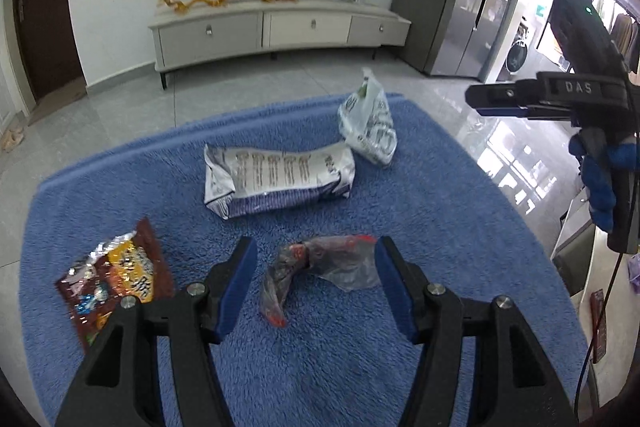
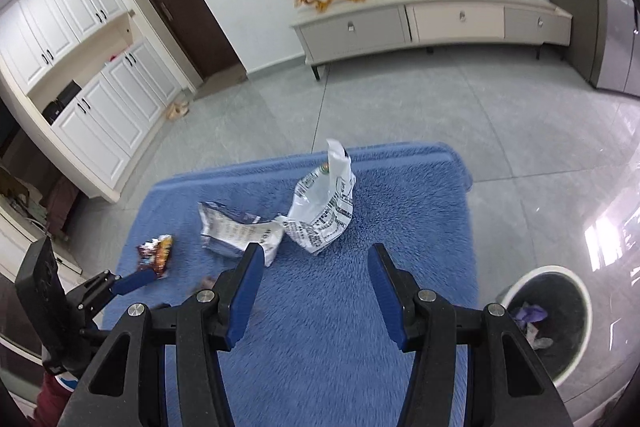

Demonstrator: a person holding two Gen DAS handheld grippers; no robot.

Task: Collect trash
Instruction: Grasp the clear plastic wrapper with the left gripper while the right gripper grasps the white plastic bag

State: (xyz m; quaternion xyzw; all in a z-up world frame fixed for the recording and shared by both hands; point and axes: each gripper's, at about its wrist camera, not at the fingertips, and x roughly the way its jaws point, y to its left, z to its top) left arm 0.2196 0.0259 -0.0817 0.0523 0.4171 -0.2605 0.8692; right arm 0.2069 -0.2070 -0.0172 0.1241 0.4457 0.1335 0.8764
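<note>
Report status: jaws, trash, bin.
Both grippers open, empty. Left gripper straddles clear wrapper on blue mat. Right gripper hovers; bin right of mat. Path clear.

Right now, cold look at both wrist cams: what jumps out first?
The fuzzy blue mat strewn with wrappers: a crumpled clear plastic scrap lies between the open left gripper, with a brown snack packet to its left and a long white-and-purple bag further back. The open right gripper hangs over bare mat, a white printed bag ahead and a trash bin on the floor at right.
</note>
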